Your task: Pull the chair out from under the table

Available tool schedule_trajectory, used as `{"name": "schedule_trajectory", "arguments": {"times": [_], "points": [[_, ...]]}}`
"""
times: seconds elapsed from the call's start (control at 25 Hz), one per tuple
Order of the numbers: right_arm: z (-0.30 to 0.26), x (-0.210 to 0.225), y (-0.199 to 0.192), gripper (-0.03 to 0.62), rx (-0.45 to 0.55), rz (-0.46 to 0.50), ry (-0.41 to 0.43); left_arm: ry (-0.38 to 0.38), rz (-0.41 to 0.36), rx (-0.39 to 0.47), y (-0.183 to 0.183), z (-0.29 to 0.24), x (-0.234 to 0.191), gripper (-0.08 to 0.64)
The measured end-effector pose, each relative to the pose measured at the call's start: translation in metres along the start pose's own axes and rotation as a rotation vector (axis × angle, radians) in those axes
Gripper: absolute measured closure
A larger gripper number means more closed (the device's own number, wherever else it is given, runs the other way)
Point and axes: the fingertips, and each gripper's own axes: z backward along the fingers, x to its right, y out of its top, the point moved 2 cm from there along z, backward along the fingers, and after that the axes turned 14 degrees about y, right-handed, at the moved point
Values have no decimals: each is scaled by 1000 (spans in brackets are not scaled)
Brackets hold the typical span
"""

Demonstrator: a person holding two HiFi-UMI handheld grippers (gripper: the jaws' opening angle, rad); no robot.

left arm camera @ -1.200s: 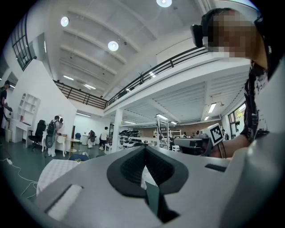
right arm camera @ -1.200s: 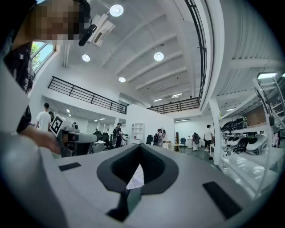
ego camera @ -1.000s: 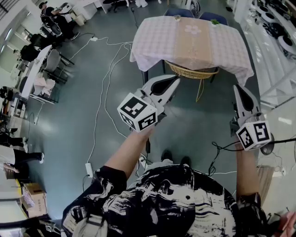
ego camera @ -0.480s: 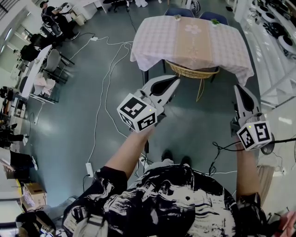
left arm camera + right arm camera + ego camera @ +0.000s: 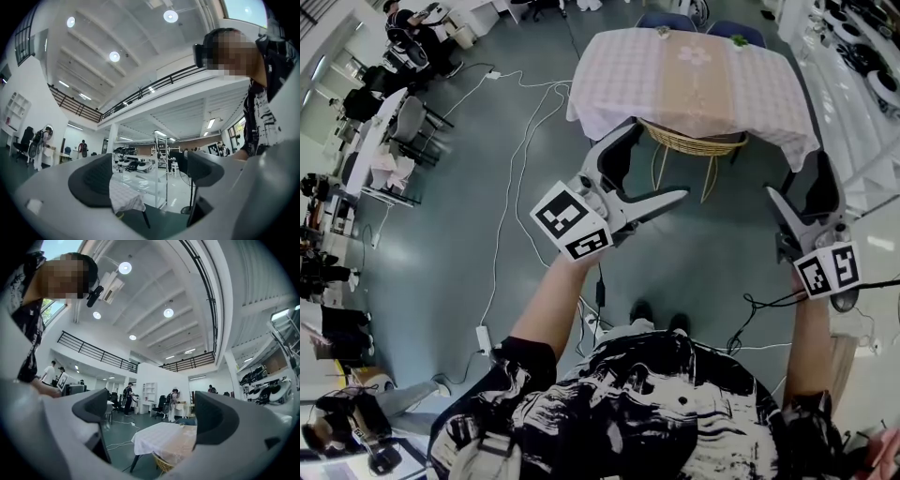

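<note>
While both pairs of jaws were closed a moment ago, they have just been opening and now stand wide, with nothing between them: the left gripper (image 5: 659, 159) and the right gripper (image 5: 797, 183) are held out in front of the person, both empty. That reads as getting ready to take hold, so the pull itself has not begun. The chair (image 5: 694, 142), a wicker one, sits tucked under the near edge of the table (image 5: 619, 70), only its woven rim and thin legs showing below the hanging cloth. Both grippers are well short of it; the right gripper view shows the table and the chair's rim (image 5: 161, 464) ahead across open floor, while the left gripper view catches only a corner of the cloth (image 5: 124, 199). I judge the next move to be a step forward and a reach to the rim. Cables (image 5: 511, 187) trail over the floor at the left and near the person's feet, a possible snag for the chair legs. The cloth drapes over the rim and could be pinched along with it. Two blue chairs (image 5: 666, 21) stand on the far side, and people (image 5: 408, 42) work at desks far left.
</note>
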Motion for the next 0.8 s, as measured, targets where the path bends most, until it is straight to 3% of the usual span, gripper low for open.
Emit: {"name": "schedule_trajectory", "arguments": {"times": [0.44, 0.8], "points": [[10, 14, -18, 75, -17, -26, 45, -10, 1, -26, -20, -20, 6, 86], [20, 59, -26, 77, -24, -49, 94, 18, -6, -18, -27, -57, 22, 86]]}}
